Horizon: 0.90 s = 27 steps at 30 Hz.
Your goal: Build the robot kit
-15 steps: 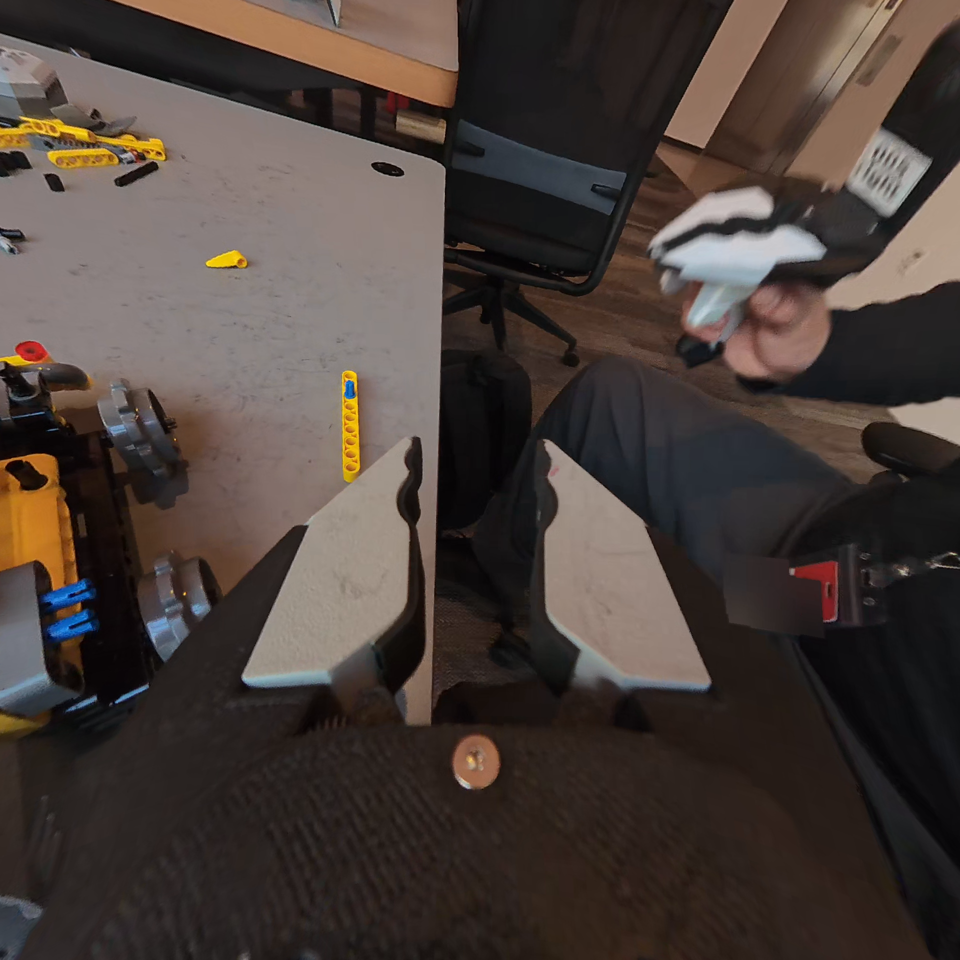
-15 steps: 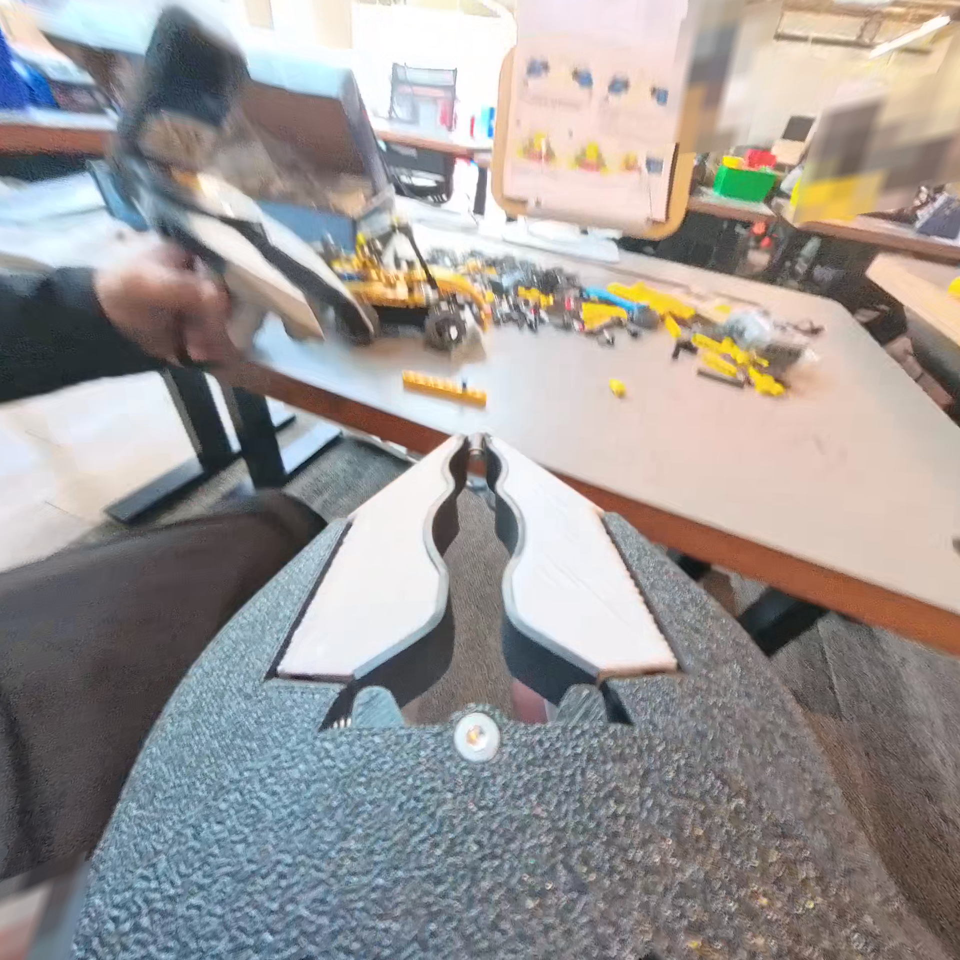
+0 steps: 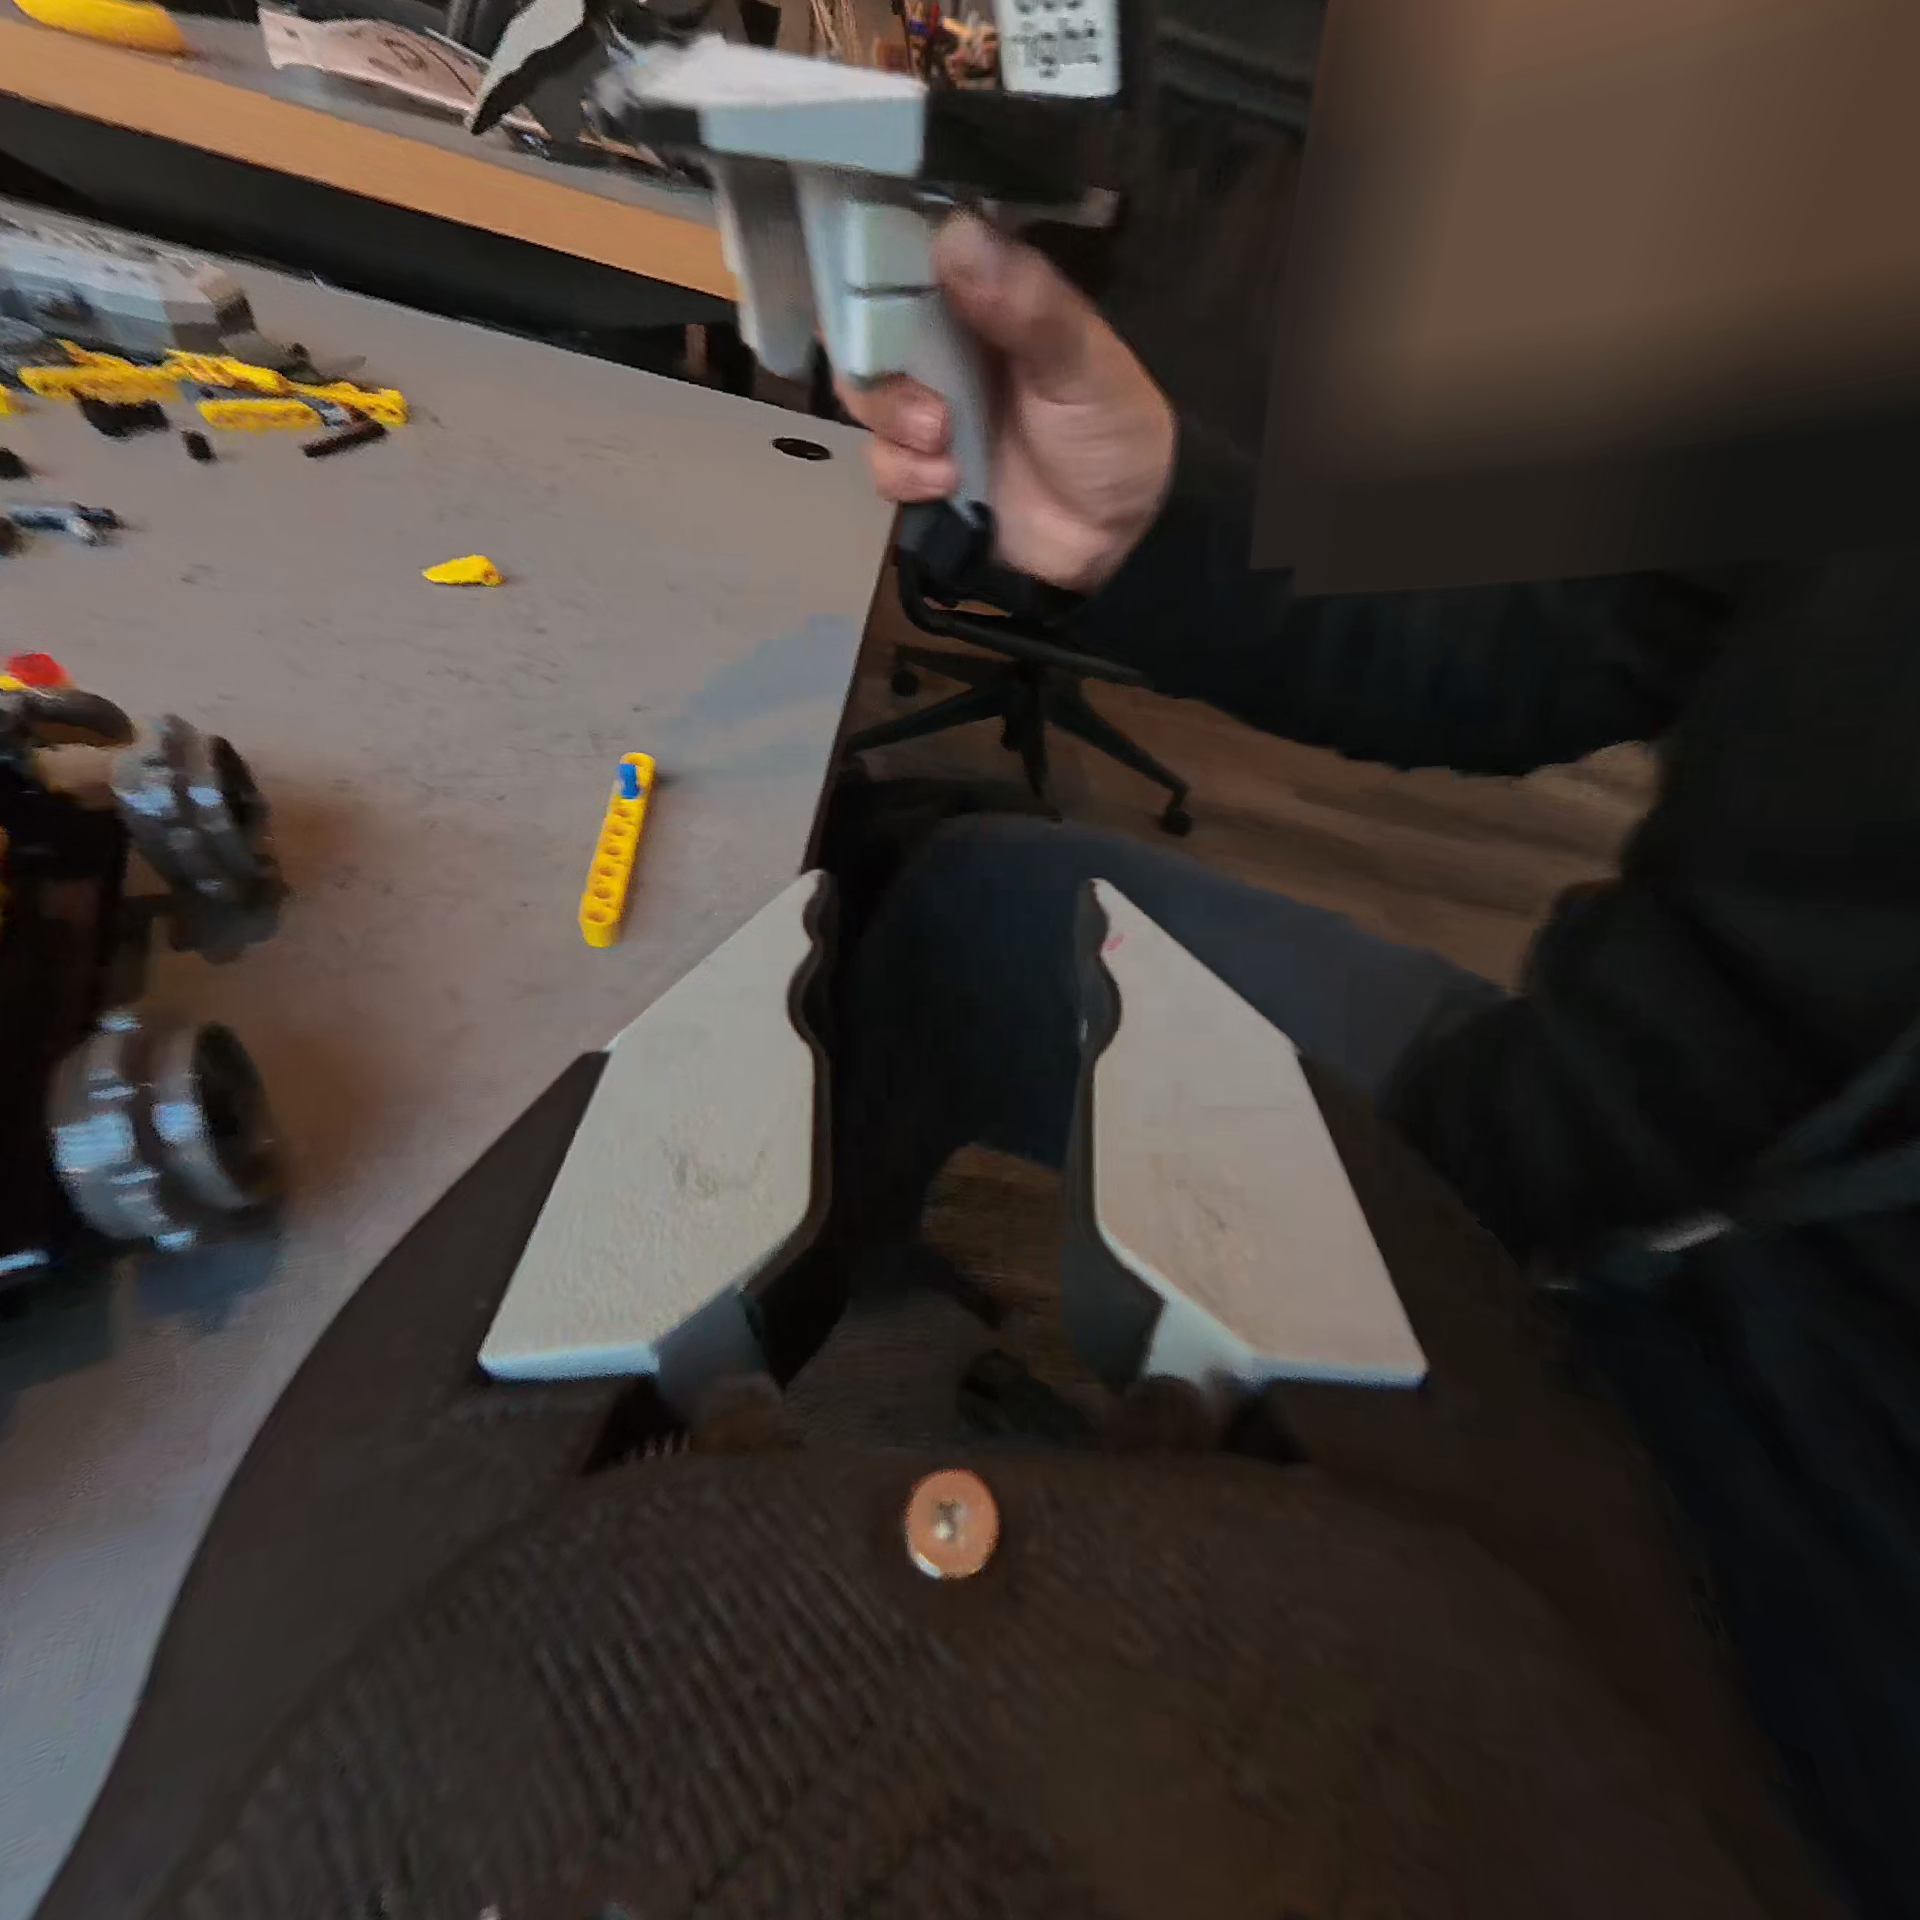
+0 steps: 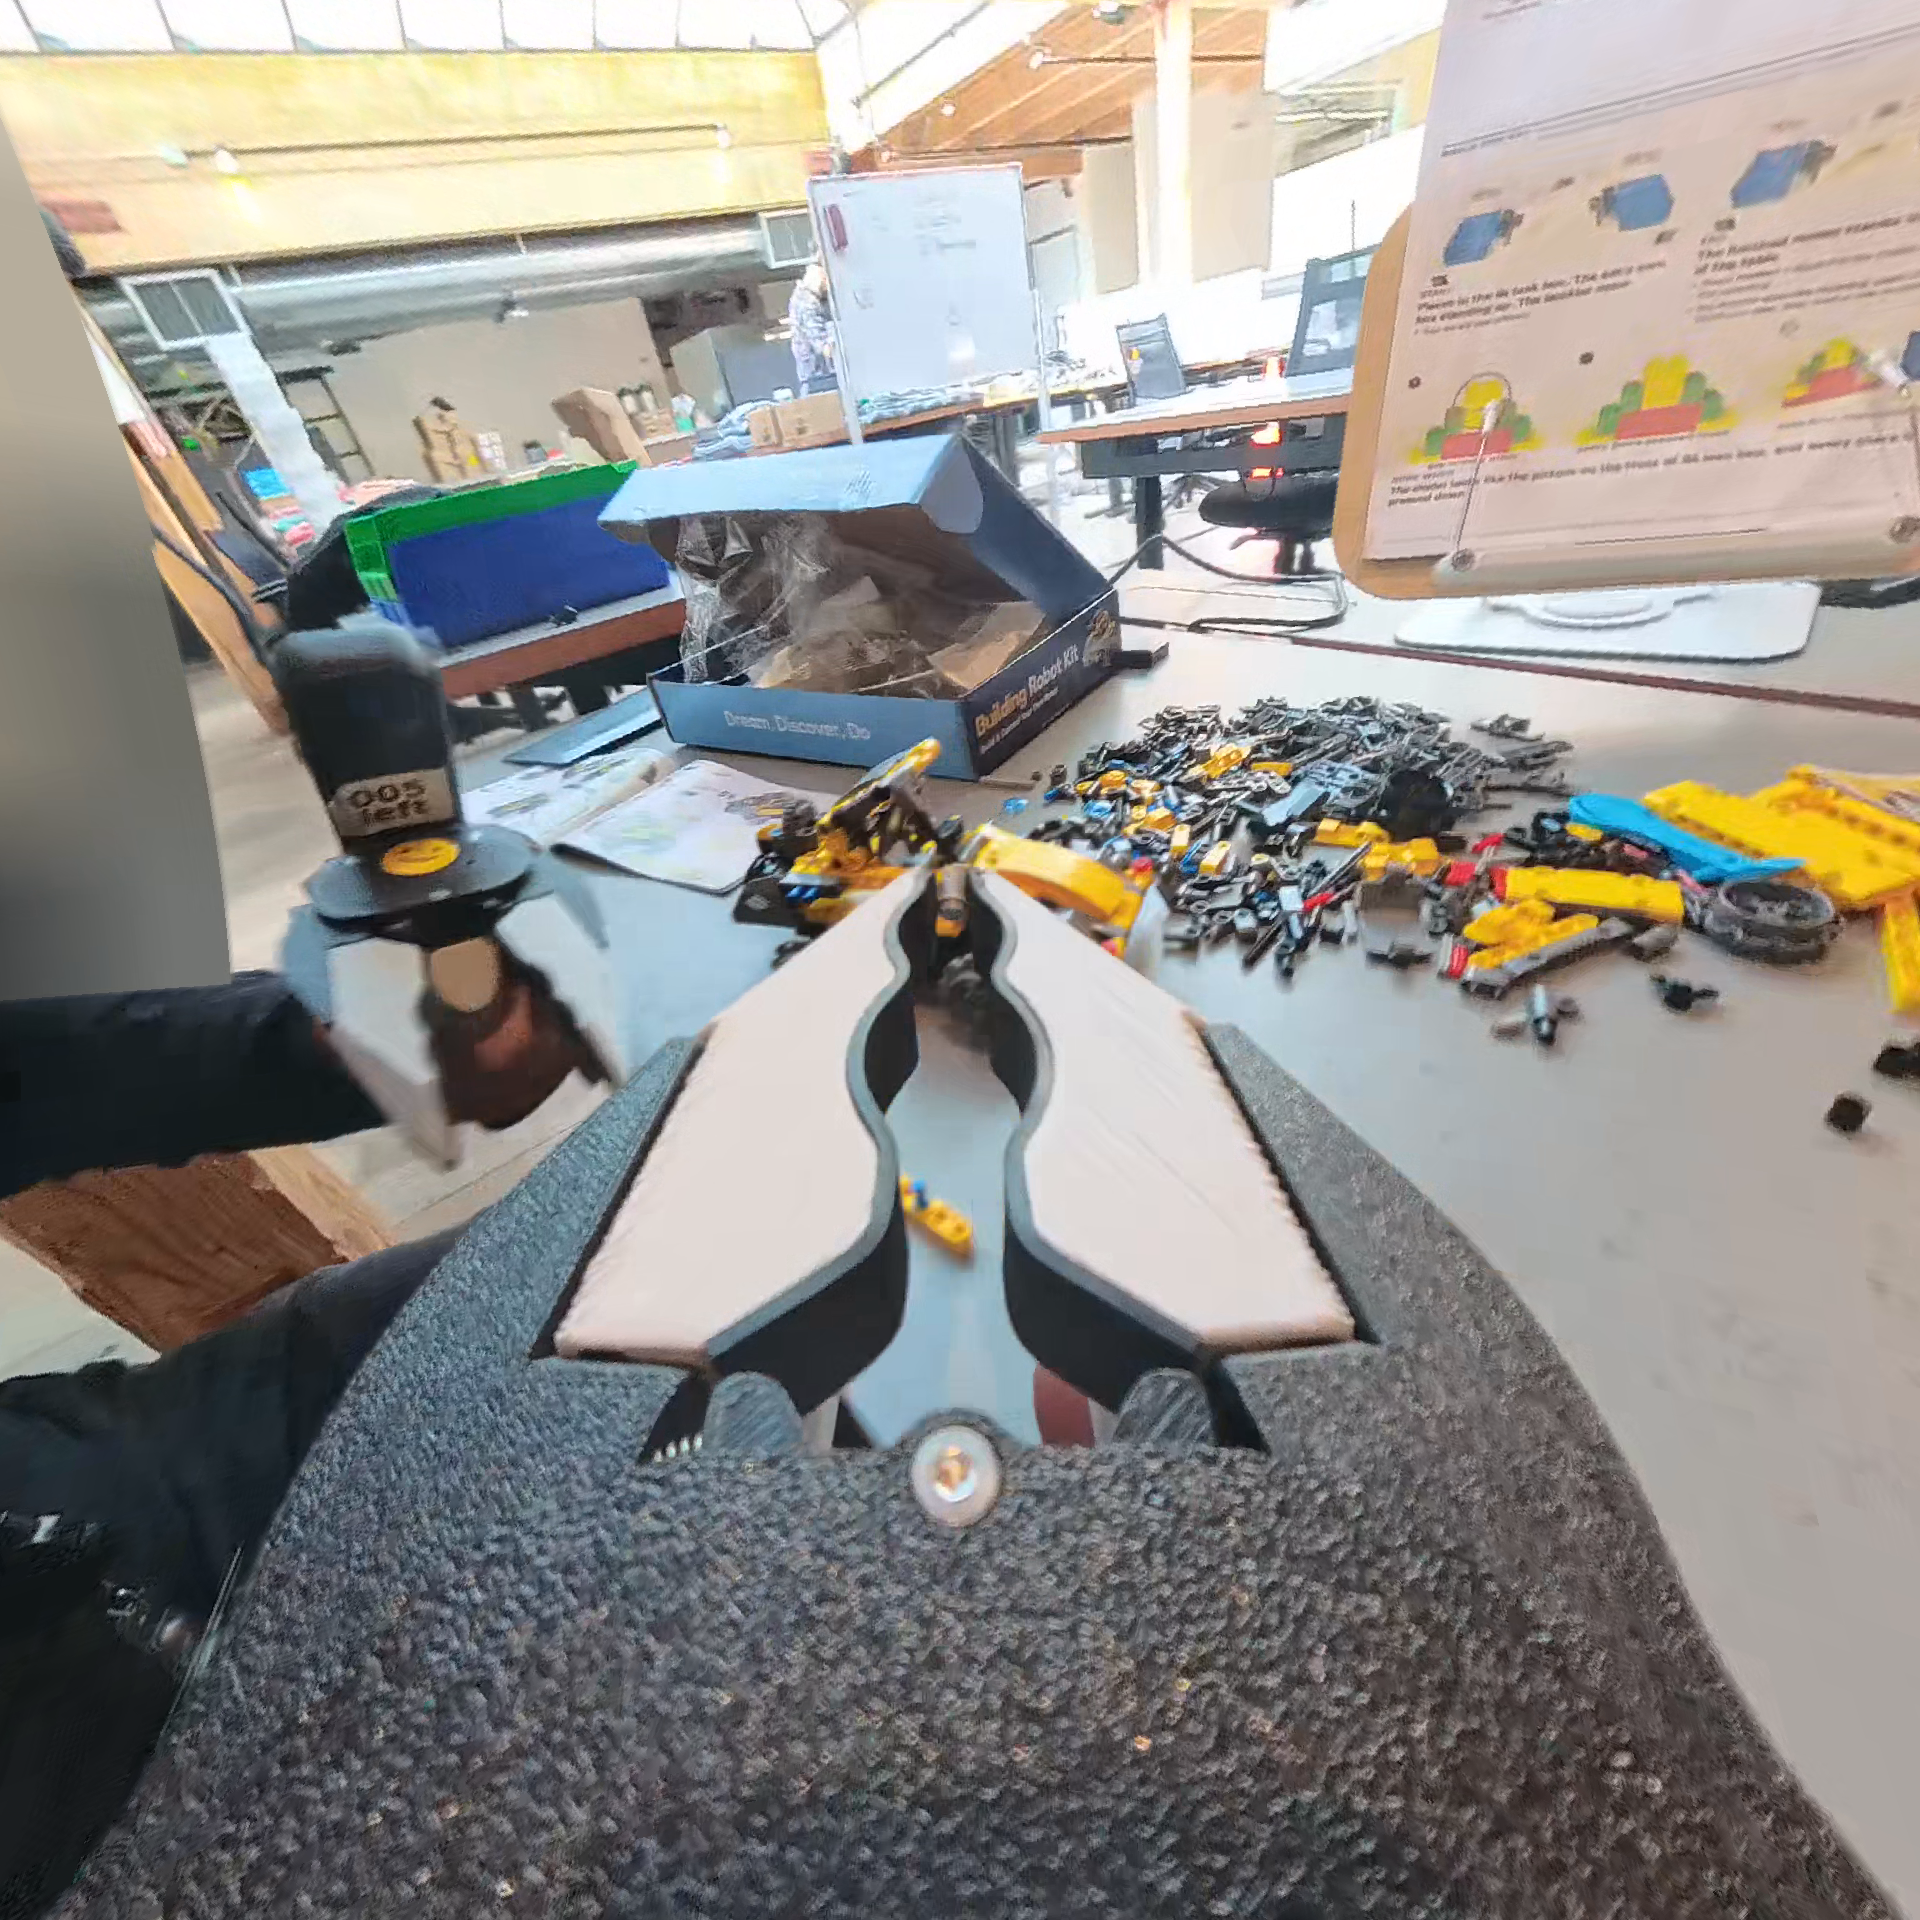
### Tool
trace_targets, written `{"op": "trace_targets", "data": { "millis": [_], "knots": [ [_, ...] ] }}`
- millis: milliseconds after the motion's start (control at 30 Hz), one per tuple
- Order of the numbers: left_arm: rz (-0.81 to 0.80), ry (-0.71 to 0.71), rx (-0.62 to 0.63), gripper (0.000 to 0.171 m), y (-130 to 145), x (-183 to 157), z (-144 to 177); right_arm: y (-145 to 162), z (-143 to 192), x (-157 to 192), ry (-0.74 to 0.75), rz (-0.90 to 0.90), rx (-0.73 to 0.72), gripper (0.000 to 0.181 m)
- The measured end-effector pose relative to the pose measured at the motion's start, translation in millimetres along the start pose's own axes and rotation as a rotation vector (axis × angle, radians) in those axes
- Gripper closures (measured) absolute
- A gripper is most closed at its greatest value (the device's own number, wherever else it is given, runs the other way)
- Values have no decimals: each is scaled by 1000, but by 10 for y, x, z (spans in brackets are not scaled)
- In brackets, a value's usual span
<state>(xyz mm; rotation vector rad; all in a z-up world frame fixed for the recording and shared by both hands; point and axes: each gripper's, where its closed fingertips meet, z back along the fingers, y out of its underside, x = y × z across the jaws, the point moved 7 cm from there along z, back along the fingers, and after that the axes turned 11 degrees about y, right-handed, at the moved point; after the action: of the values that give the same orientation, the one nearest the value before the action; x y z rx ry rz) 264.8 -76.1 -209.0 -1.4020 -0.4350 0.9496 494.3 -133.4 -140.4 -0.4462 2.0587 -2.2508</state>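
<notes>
My left gripper (image 3: 956, 899) is open and empty, held over the person's lap just past the table's right edge (image 3: 842, 727). Its nearest thing is a yellow holed beam with a blue pin (image 3: 618, 847), which lies on the grey table to the left of the fingertips. A partly built yellow and black vehicle with grey wheels (image 3: 156, 1132) stands at the far left. My right gripper (image 4: 949, 883) is shut on nothing, above the table's near edge, and points at that vehicle (image 4: 904, 842). The yellow beam (image 4: 935, 1221) shows between its fingers. A hand (image 3: 1060, 436) holds the right gripper's handle (image 3: 904, 343).
A pile of loose yellow, black and blue pieces (image 4: 1351, 831) lies at centre right. An open blue box (image 4: 883, 665), a booklet (image 4: 644, 810) and a stand with an instruction sheet (image 4: 1662, 312) are behind. A small yellow piece (image 3: 462, 570) lies alone. An office chair (image 3: 1039, 686) stands beside the table. Some 15 cm of space lies between my two pairs of fingers.
The right gripper has risen from below the table's edge to above it, and shows closer and higher in the left wrist view. The left gripper stays open.
</notes>
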Motion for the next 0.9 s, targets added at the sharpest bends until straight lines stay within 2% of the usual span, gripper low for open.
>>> {"op": "trace_targets", "data": {
  "millis": [100,233,367,467,567,667,800,900],
  "knots": [
    [106,30,-29,123,71,-89,-81,-89,-198,-182,-35,-13,-16,176],
    [136,-10,-114,126,184,-116,-141,-59,-378,-259,-76,-43,-1,176],
    [114,6,-148,128,52,24,-151,19,-518,-335,-65,10,53,176],
    [57,-35,-111,128,-62,167,-131,33,-589,-439,-51,76,135,176],
    [75,-117,-104,128,-32,240,-70,68,-573,-427,-81,107,212,176],
    [88,-181,-97,131,-16,241,-43,261,-501,-339,-126,179,357,176],
    [110,-390,48,142,-65,382,-48,566,-403,-299,-92,335,517,176],
    [120,-371,90,142,-228,459,-118,710,-358,-287,-77,405,590,176]
  ]
}}
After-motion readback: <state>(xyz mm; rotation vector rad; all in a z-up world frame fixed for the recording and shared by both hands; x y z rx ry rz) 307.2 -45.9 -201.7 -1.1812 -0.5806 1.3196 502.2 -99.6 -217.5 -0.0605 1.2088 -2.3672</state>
